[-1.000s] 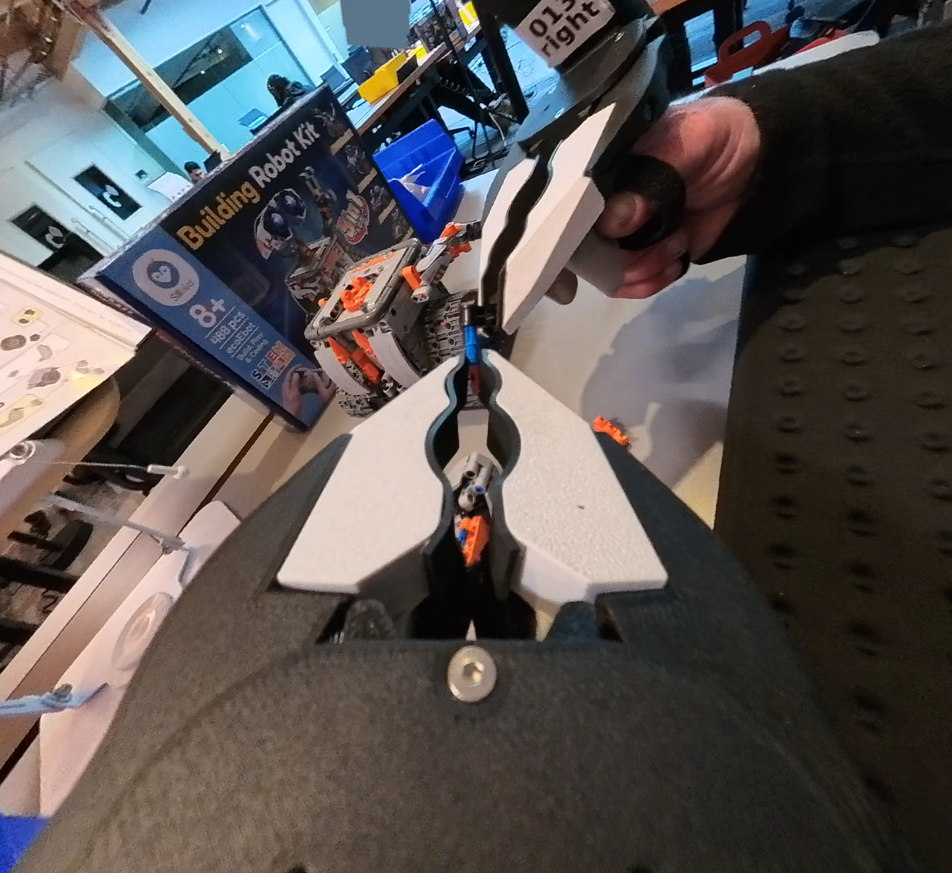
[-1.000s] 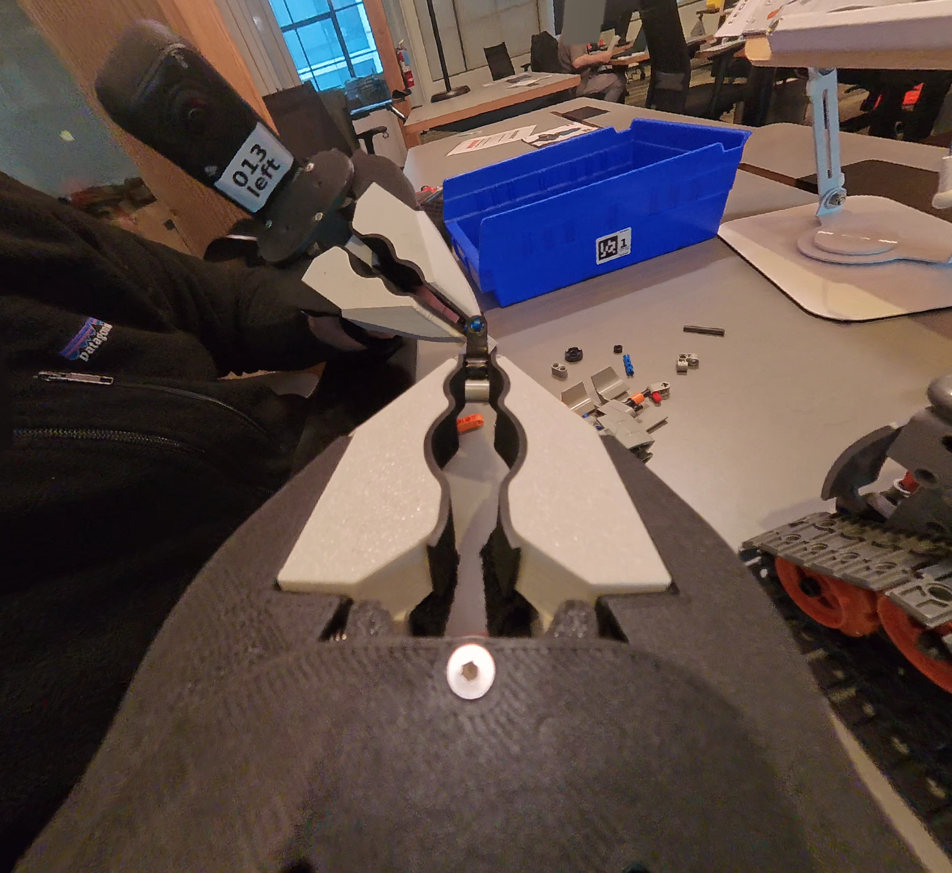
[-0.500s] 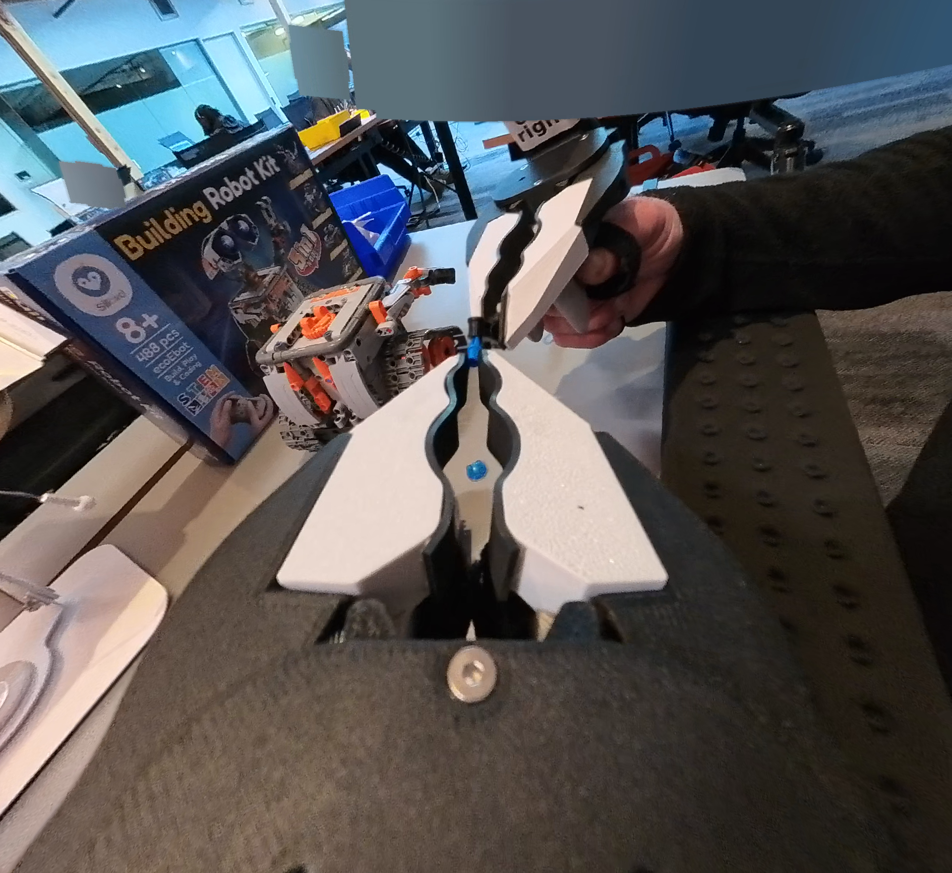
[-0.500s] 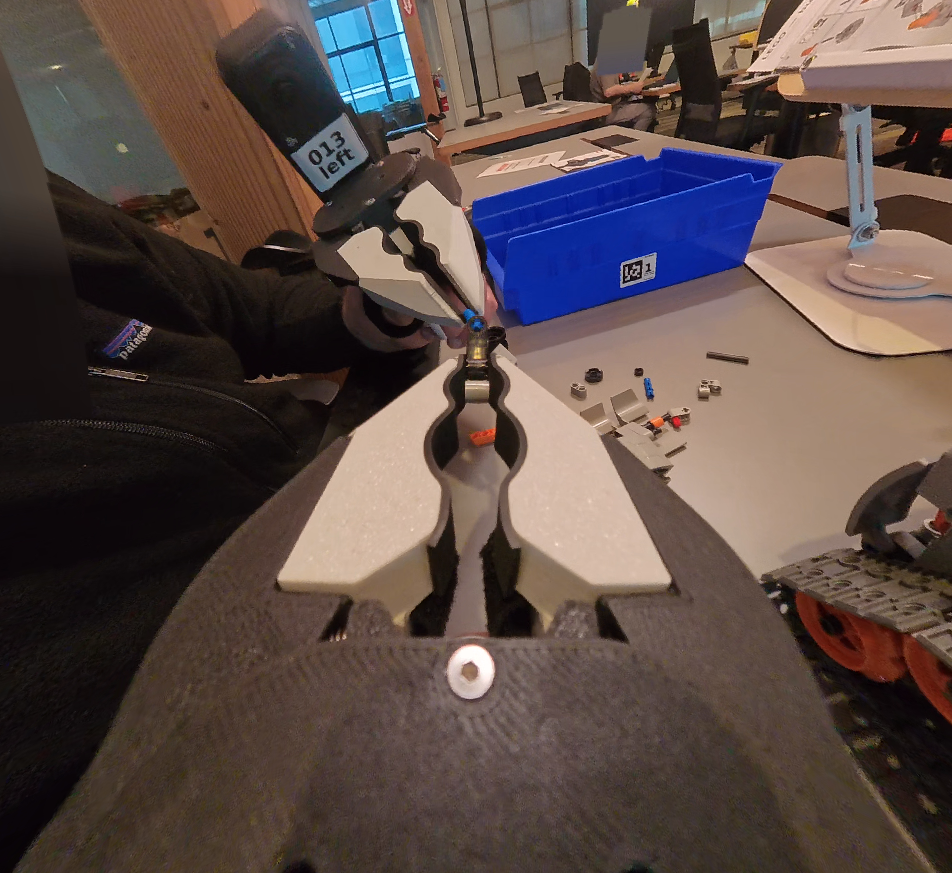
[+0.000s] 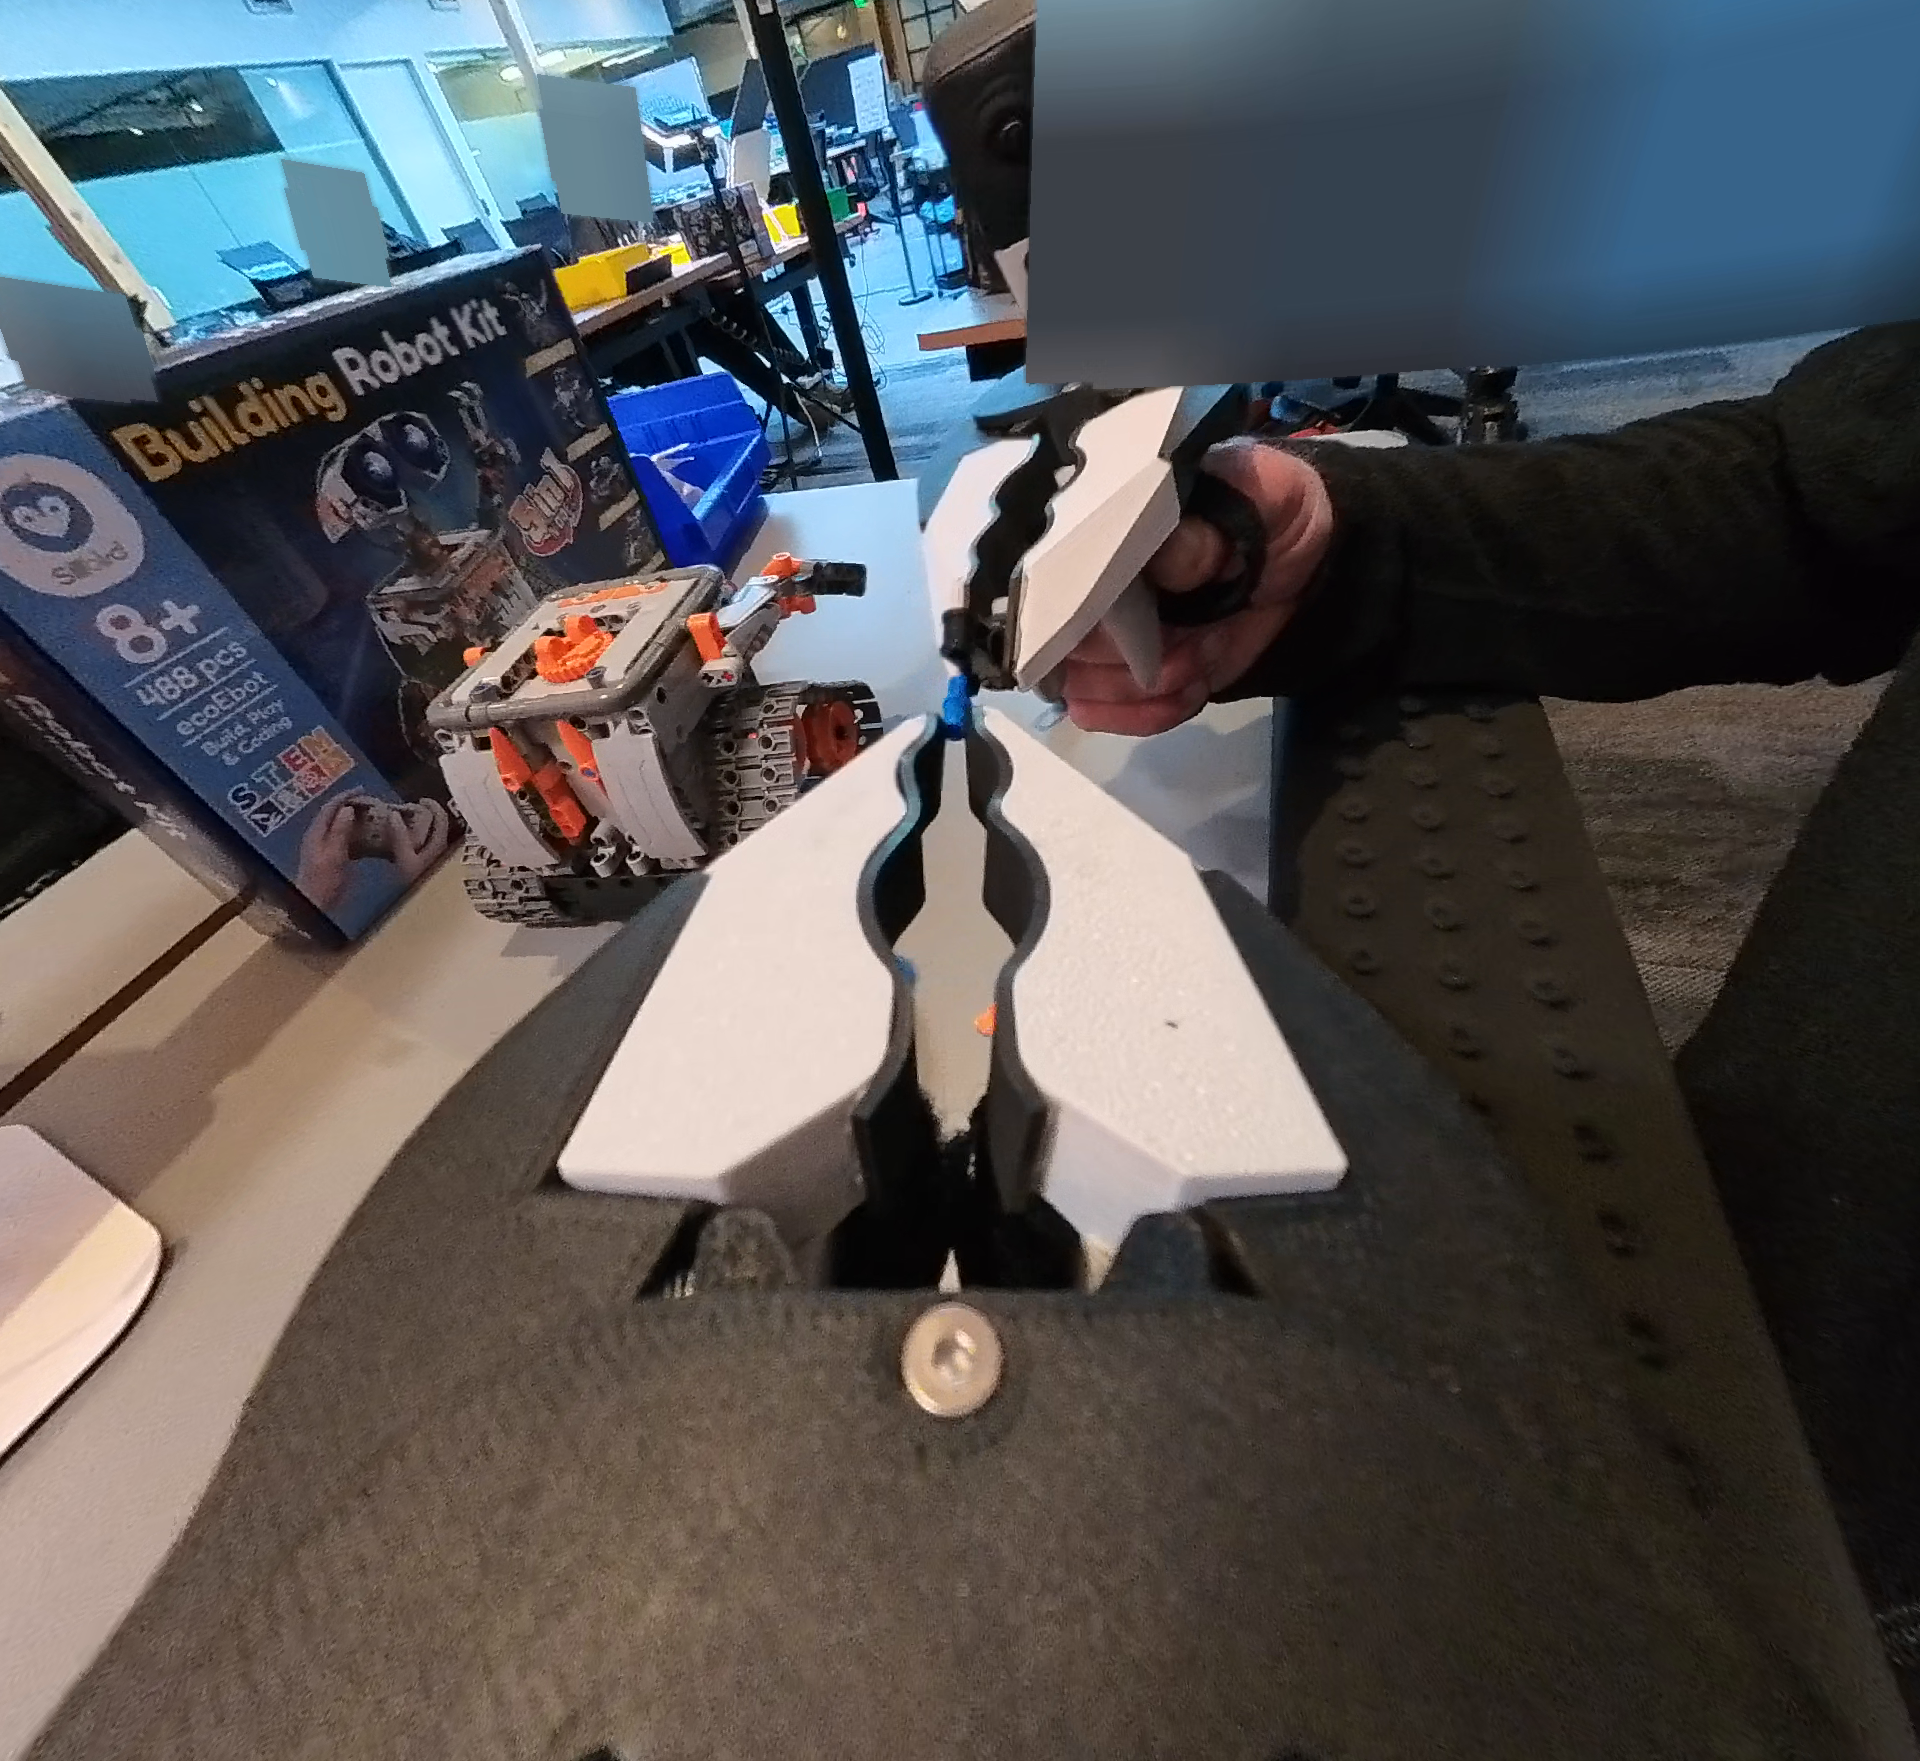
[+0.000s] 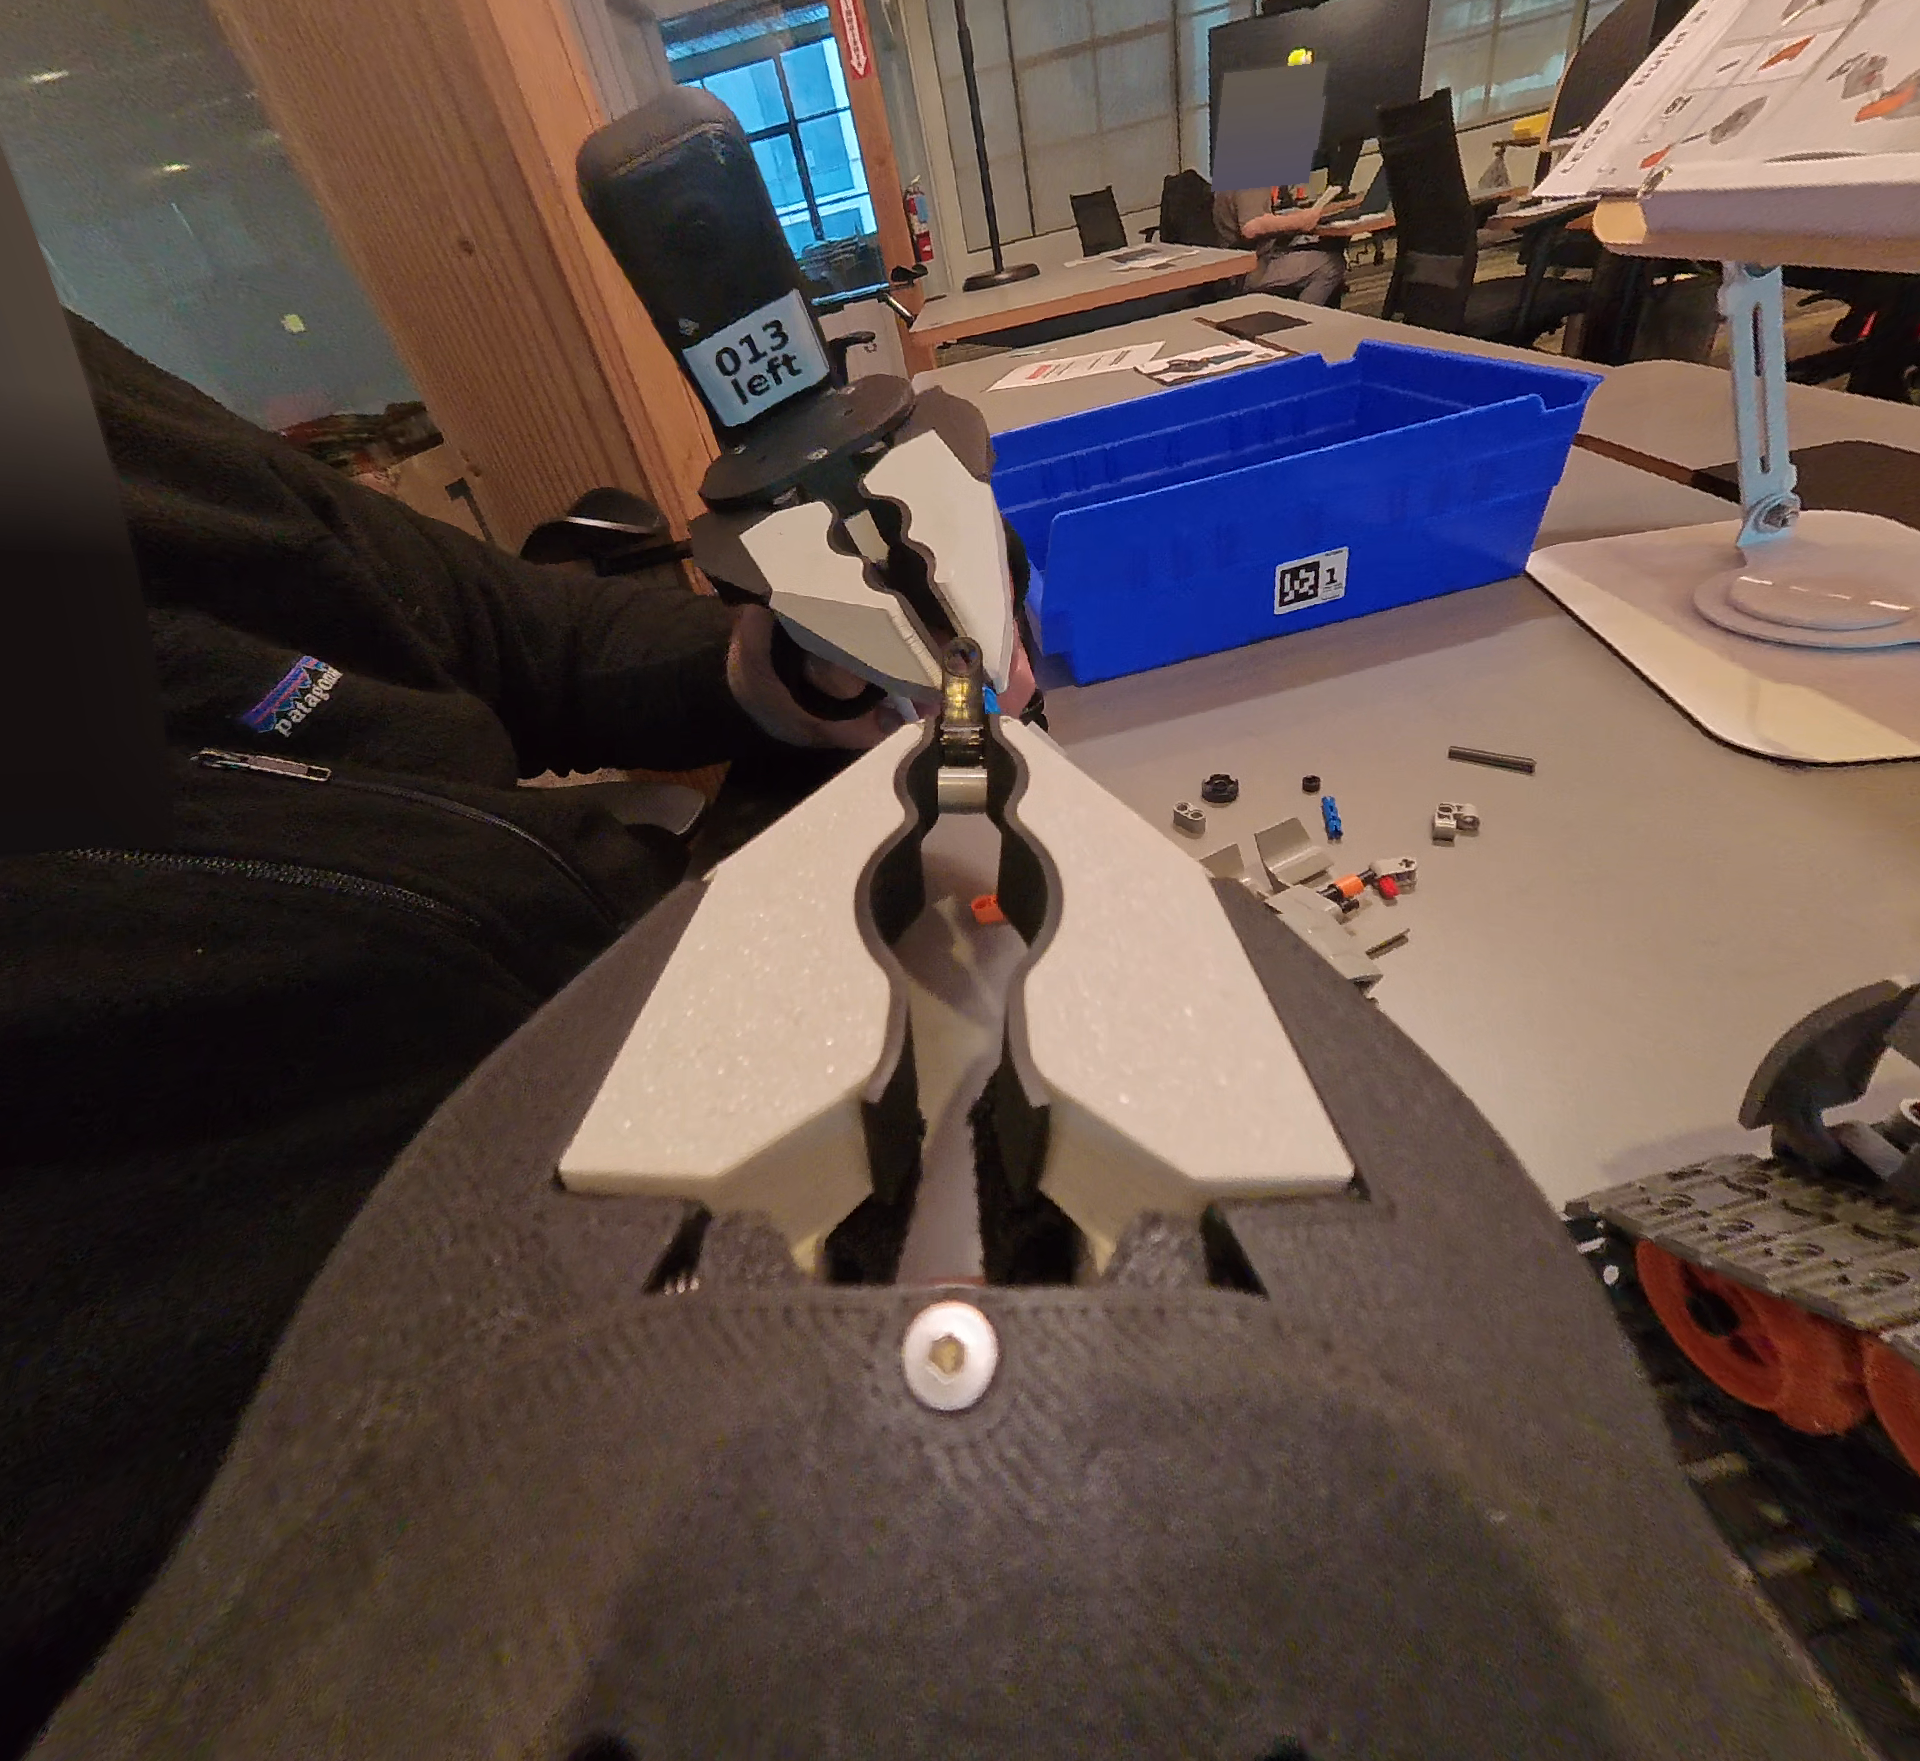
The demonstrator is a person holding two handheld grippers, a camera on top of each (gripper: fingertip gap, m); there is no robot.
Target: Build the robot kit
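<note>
Left wrist view: left gripper (image 5: 951,724) pinches blue pin (image 5: 952,699) (right gripper (image 5: 977,646) touching).

A flat grey table top (image 6: 1558,932) carries a long blue plastic bin (image 6: 1288,496); a white stand base (image 6: 1766,651); loose small building pieces (image 6: 1330,849) — grey, black, blue, orange; a tracked grey-and-orange toy robot (image 5: 623,724); beside it, a dark blue cardboard kit box (image 5: 312,568).

- Left wrist view looks along its own claw (image 5: 951,724), close; the other claw (image 5: 987,662) meets it at 12 o'clock.
- Right wrist view faces back over the table (image 6: 1558,932); both share the meeting tips.
</note>
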